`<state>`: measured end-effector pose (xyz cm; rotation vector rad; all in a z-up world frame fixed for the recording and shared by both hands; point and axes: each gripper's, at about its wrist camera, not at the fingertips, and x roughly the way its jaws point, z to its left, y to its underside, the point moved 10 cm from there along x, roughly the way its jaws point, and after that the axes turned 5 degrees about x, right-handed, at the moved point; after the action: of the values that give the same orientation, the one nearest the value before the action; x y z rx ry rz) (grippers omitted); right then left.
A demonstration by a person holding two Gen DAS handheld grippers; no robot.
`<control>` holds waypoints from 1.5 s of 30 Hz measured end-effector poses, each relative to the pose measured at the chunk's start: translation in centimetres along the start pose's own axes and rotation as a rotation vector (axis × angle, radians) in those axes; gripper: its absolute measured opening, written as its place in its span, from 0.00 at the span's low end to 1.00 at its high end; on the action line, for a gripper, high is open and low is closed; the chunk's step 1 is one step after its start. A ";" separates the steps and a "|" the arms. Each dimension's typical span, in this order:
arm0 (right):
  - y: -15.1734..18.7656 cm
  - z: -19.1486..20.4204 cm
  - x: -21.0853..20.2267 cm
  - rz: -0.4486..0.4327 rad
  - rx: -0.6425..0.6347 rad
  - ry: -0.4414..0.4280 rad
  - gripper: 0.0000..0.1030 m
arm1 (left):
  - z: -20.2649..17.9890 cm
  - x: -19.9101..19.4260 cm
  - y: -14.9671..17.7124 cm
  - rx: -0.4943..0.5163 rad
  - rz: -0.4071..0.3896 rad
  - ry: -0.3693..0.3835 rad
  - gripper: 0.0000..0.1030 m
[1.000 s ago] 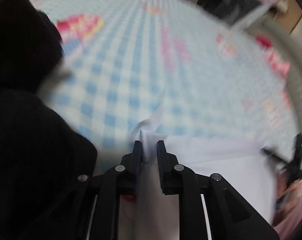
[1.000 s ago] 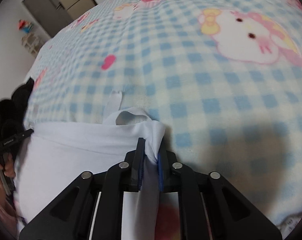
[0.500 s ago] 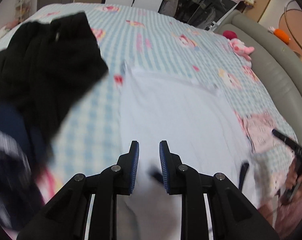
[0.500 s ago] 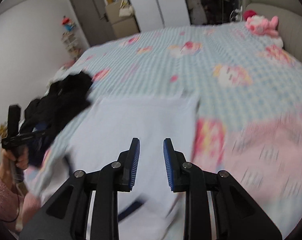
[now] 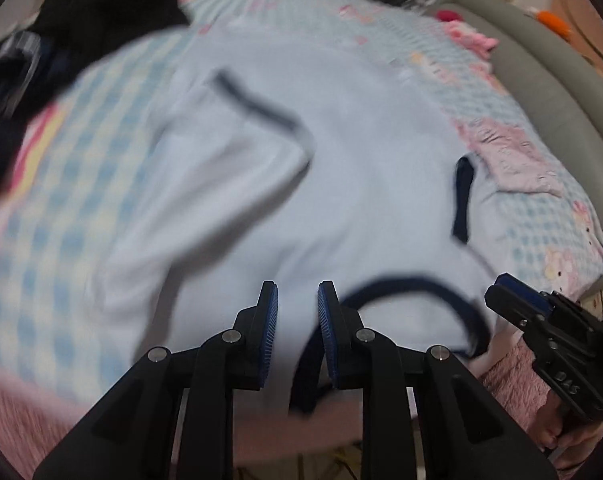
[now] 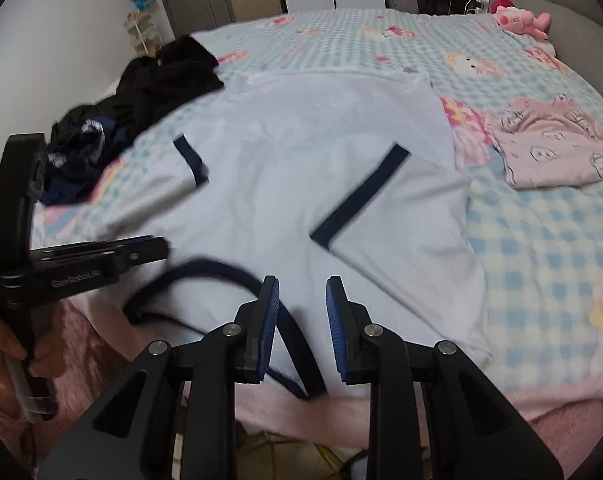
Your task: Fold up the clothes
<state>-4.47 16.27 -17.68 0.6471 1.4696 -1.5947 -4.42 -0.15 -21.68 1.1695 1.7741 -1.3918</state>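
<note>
A pale blue short-sleeved T-shirt with dark navy trim (image 6: 301,184) lay spread flat across the bed's blue-and-cream checked cartoon-print blanket (image 6: 541,240), its navy-banded neckline nearest the bed's near edge and its hem towards twelve o'clock. Both sleeves were folded inward, their cuffs showing as dark bars. The left tongs (image 5: 298,312) stood apart with nothing between them, above the collar; the right tongs (image 6: 302,304) likewise stood apart and empty. A heap of black and navy clothes (image 6: 149,92) lay at ten o'clock, a soft pink printed garment (image 6: 557,148) at two o'clock.
</note>
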 end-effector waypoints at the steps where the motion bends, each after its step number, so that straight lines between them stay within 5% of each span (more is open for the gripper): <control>1: 0.7 -0.2 0.2 0.022 -0.006 0.013 0.23 | 0.0 -0.2 0.9 -0.005 0.006 0.025 0.22; 4: 3.2 -0.9 1.2 0.084 0.031 -0.012 0.24 | 0.7 -2.5 2.2 -0.051 -0.057 0.080 0.22; 8: 2.2 -1.3 -1.1 -0.030 0.059 -0.041 0.23 | 4.7 -5.4 1.8 -0.161 -0.190 0.024 0.22; 13: 1.9 -3.4 0.9 0.005 0.071 0.068 0.23 | 6.4 -5.0 1.0 -0.222 -0.186 0.025 0.22; 19: 2.8 -4.5 -0.4 -0.009 0.122 0.017 0.23 | 6.2 -6.2 1.6 -0.205 -0.240 0.057 0.22; 21: 3.3 -4.8 0.2 0.014 0.109 0.045 0.23 | 7.0 -5.7 1.2 -0.224 -0.224 0.045 0.22; 25: 4.3 -5.6 1.4 0.075 0.089 0.095 0.23 | 8.0 -6.0 1.5 -0.212 -0.138 -0.093 0.22; 28: 4.2 -5.8 0.6 0.063 0.119 0.070 0.23 | 8.3 -7.6 1.4 -0.237 -0.185 -0.039 0.26; 31: 3.2 -6.0 -1.4 -0.011 0.162 0.021 0.24 | 10.1 -7.7 0.9 -0.268 -0.211 -0.054 0.45; 33: 2.4 -6.9 -2.6 -0.080 0.192 0.048 0.24 | 10.4 -5.8 0.8 -0.257 -0.156 0.002 0.45; 37: 1.3 -9.4 -4.3 -0.193 0.268 0.120 0.26 | 9.7 -3.7 0.2 -0.216 -0.145 -0.029 0.42; 39: 2.0 -9.9 -3.4 -0.158 0.284 0.114 0.32 | 10.0 -3.6 0.2 -0.205 -0.138 -0.096 0.24; 45: 2.9 -10.8 -1.5 -0.078 0.319 0.121 0.33 | 8.6 -4.7 0.5 -0.103 -0.135 -0.145 0.22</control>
<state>-3.15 27.26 -19.89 0.8890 1.3499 -1.9007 -2.50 -9.71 -20.21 0.8865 1.8253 -1.4057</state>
